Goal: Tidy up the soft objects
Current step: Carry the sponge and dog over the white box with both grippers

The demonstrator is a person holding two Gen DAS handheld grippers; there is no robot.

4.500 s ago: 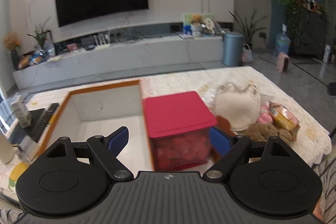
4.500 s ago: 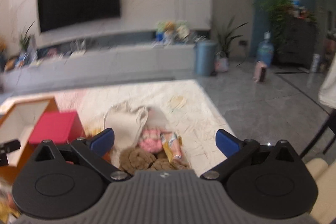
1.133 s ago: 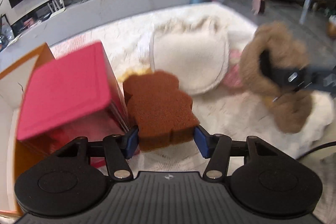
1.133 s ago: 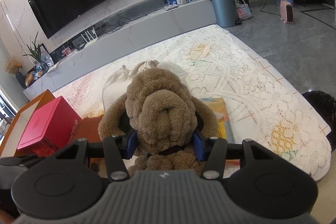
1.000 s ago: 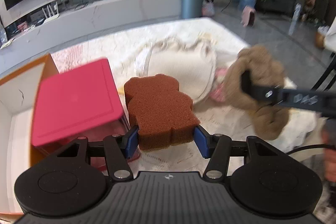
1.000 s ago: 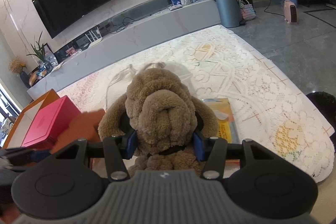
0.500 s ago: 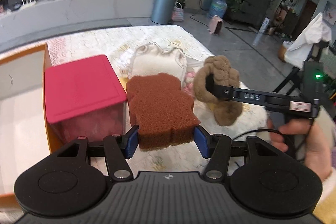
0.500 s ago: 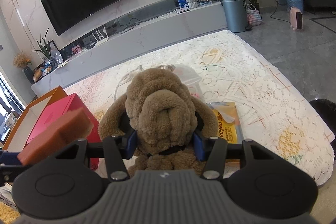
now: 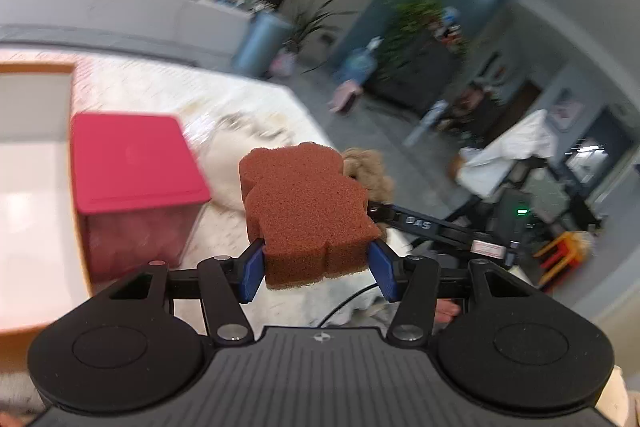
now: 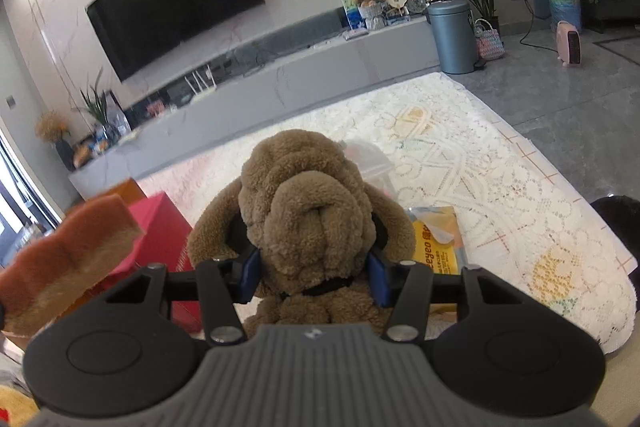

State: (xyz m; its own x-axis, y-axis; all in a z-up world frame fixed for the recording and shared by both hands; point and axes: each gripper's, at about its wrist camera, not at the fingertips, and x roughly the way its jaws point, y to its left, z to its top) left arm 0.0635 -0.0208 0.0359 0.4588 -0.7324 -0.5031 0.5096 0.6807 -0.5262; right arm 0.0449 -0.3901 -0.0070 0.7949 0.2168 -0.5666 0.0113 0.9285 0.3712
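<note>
My left gripper (image 9: 316,273) is shut on a brown bear-shaped sponge (image 9: 306,211) and holds it in the air above the table. The sponge also shows at the left edge of the right wrist view (image 10: 64,259). My right gripper (image 10: 314,277) is shut on a brown plush dog (image 10: 308,219), held up over the lace tablecloth (image 10: 480,187). In the left wrist view the plush dog (image 9: 368,171) and the right gripper's arm show just behind the sponge.
A red-lidded box (image 9: 132,163) stands left of the sponge, beside an orange-rimmed open box (image 9: 32,131). A cream cloth bag (image 9: 224,167) lies behind. A yellow packet (image 10: 436,243) lies right of the plush. The table's edge drops to a grey floor (image 10: 560,83).
Both grippers closed on their objects and lifted them. In the last half second my left gripper rose and swung right with the sponge; the plush dog stayed held.
</note>
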